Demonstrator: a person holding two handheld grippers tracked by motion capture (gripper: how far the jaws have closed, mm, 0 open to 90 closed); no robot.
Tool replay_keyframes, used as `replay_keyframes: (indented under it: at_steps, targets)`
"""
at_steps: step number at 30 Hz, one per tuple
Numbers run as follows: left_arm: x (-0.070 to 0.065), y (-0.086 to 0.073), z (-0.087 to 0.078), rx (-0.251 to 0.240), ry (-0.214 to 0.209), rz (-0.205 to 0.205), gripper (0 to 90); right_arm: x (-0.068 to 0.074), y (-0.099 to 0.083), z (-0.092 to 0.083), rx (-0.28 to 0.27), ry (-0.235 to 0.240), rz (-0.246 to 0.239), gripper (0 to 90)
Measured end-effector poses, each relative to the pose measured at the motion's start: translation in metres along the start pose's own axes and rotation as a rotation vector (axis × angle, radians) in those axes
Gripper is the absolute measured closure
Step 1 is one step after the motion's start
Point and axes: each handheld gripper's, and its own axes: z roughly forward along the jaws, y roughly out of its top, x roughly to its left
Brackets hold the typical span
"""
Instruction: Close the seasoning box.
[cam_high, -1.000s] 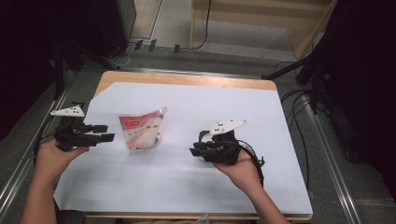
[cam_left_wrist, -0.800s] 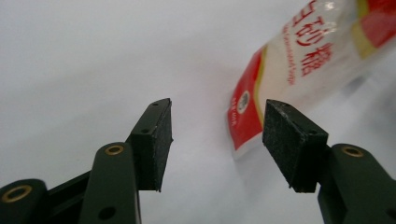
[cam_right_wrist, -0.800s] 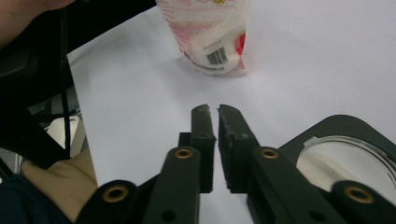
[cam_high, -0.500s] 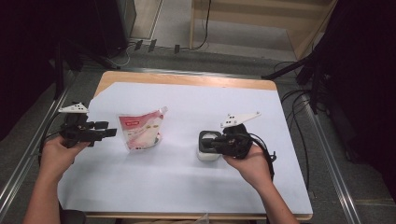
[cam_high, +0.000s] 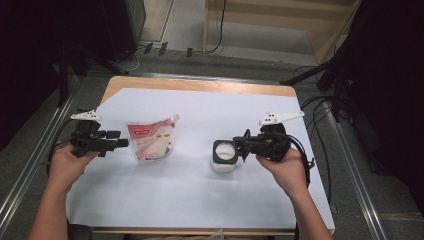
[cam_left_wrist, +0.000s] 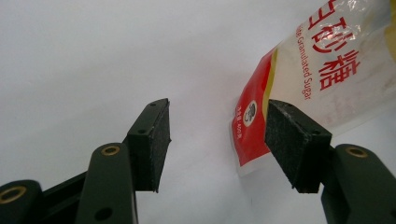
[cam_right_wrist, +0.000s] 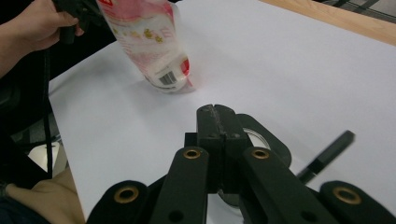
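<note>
Covering wooden table (cam_high: 200, 85), white sheet (cam_high: 200, 200), left tongs (cam_high: 120, 143) released, right tongs (cam_high: 239, 148) clenched empty, grey floor (cam_high: 180, 60).

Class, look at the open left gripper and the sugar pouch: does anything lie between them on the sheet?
Nothing visible does. The left gripper faces the sugar pouch across bare white sheet; one pad already overlaps the pouch's edge.
</note>
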Motion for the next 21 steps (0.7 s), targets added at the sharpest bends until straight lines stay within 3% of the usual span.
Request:
replay_keyframes:
  at_steps: [6,21]
  targets:
    - [-0.003,0.001,-0.002,-0.017,-0.005,0.023,42.1,-0.010,0.000,-0.011,-0.019,-0.024,0.023,90.0]
    - [-0.004,-0.001,0.002,0.021,-0.010,0.030,41.4,-0.031,-0.007,-0.028,-0.037,-0.100,0.070,89.8]
